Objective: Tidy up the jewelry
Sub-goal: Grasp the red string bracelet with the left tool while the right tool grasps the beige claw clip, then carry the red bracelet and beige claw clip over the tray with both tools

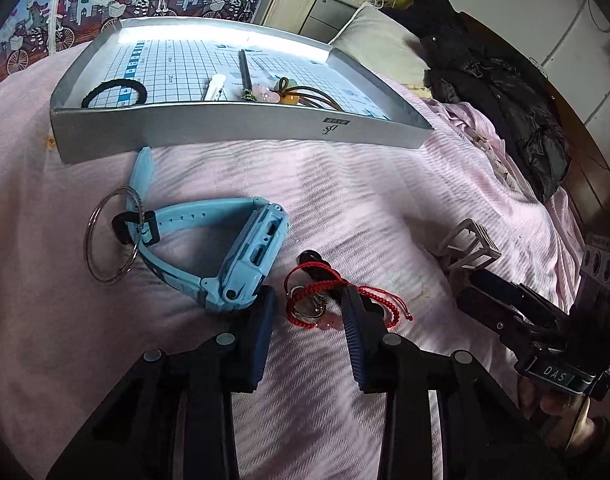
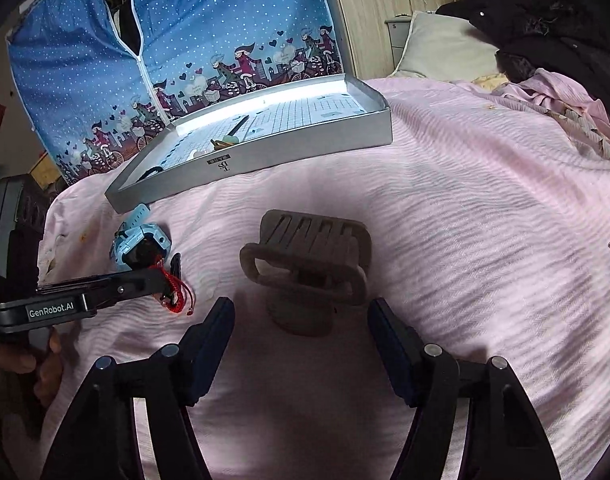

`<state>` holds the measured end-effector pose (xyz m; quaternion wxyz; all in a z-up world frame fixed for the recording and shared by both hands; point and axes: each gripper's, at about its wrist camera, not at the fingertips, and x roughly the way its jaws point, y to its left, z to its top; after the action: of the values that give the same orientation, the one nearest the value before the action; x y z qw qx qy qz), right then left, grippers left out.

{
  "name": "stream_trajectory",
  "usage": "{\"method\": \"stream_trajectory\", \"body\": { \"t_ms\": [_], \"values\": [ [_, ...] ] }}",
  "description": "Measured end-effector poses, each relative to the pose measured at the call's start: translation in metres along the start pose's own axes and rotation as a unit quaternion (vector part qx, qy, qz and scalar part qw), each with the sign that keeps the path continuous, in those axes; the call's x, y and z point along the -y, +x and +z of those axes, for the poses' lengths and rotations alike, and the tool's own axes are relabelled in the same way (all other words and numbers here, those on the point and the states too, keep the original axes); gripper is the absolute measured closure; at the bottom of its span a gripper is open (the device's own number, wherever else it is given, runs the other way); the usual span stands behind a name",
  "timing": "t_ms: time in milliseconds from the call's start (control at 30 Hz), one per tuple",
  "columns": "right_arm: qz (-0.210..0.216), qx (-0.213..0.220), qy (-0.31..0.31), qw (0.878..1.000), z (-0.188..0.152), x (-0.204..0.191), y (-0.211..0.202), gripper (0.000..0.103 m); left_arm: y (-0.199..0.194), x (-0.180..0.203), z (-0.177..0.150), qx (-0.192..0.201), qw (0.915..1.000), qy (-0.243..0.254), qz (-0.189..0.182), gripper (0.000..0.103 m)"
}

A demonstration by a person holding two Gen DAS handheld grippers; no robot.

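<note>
On the pink ribbed bedspread (image 2: 445, 208), the open left hand-held gripper (image 1: 307, 312) straddles a limp, light red braided cord bracelet (image 1: 325, 280), best pinched mid-loop, while the open right hand-held gripper (image 2: 301, 316) faces a rigid taupe plastic claw clip (image 2: 309, 260).

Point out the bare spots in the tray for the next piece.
Inside the silver tray, the gridded floor between the black hair tie and the white clip is bare, as is the far left stretch. Crowded: around the pink charm cluster and dark stick.
</note>
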<state>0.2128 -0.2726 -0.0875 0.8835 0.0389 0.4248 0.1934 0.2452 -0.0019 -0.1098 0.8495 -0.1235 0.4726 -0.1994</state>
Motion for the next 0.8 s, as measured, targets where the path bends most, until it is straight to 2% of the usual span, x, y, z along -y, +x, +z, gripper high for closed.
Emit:
{"method": "stream_trajectory", "body": {
  "t_ms": [67, 167, 300, 467, 633, 800],
  "values": [
    [0.004, 0.002, 0.005, 1.0, 0.003, 0.001, 0.003, 0.036, 0.0, -0.001, 0.0, 0.003, 1.0, 0.0, -0.003, 0.074],
    [0.009, 0.002, 0.012, 1.0, 0.005, 0.002, 0.007, 0.036, -0.001, 0.0, 0.0, 0.007, 1.0, 0.002, 0.002, 0.088],
    [0.021, 0.006, 0.017, 1.0, 0.005, 0.004, 0.006, 0.037, -0.007, 0.001, -0.002, 0.021, 0.9998, -0.002, -0.007, 0.098],
    [0.024, 0.005, 0.025, 0.999, 0.006, 0.007, 0.006, 0.039, -0.017, 0.003, -0.007, 0.035, 0.9991, -0.008, -0.024, 0.1],
    [0.026, -0.005, 0.033, 0.999, 0.008, 0.01, 0.015, 0.039, -0.021, 0.006, -0.014, 0.026, 0.9984, -0.034, -0.038, 0.101],
    [0.034, 0.001, 0.038, 0.999, 0.008, 0.01, 0.014, 0.044, -0.03, 0.016, -0.02, 0.033, 0.9987, -0.028, -0.027, 0.101]
  ]
}}
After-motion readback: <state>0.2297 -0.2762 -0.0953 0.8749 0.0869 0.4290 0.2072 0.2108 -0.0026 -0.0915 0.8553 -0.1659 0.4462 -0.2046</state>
